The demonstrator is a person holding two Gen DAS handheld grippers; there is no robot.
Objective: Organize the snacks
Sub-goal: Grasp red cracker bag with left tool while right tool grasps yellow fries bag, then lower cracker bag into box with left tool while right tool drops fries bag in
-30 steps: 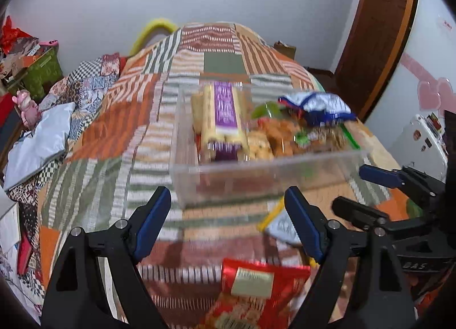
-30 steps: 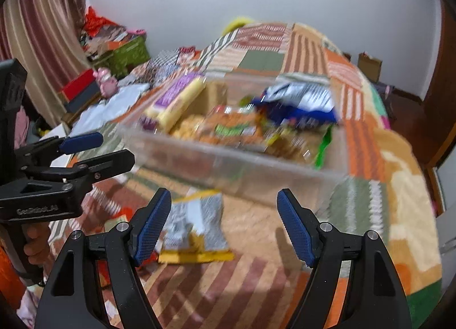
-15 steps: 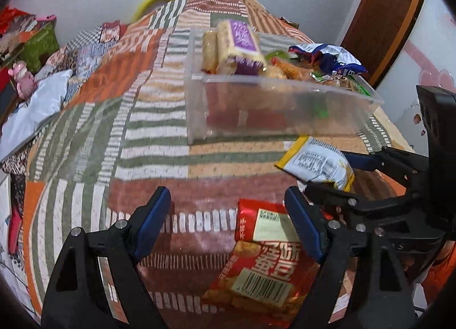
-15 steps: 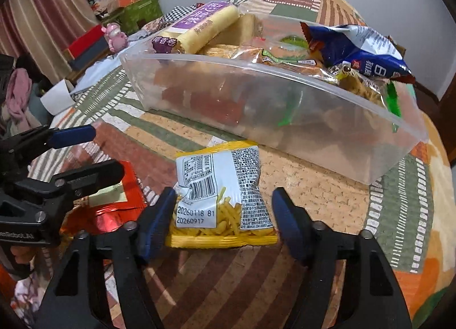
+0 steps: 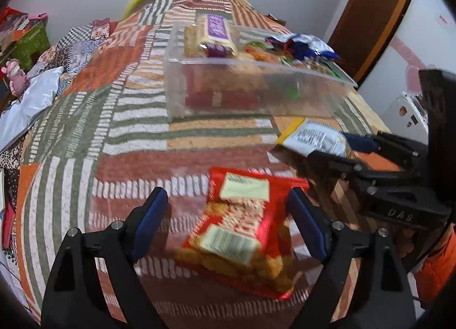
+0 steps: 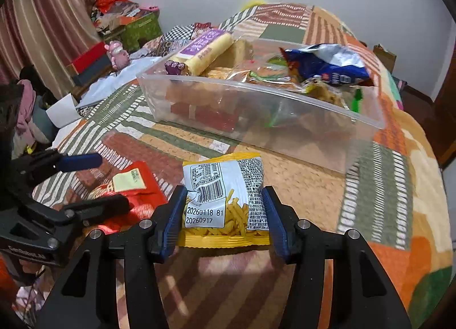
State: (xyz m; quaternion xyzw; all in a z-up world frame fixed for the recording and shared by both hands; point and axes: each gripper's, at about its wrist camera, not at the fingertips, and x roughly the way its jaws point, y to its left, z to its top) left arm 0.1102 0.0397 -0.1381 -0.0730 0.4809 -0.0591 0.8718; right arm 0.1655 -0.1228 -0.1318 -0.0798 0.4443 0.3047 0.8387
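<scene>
The right gripper (image 6: 223, 216) now closes on the yellow bag (image 6: 225, 200); the left gripper (image 5: 228, 219) straddles the red bag (image 5: 242, 229).

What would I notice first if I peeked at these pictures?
Probably the yellow snack bag, squeezed between the right tongs at the near edge of the bed. Beside it lies a shiny red bag, between the open left tongs. Behind both sits a clear bin heaped with snacks on the bright patchwork quilt.
</scene>
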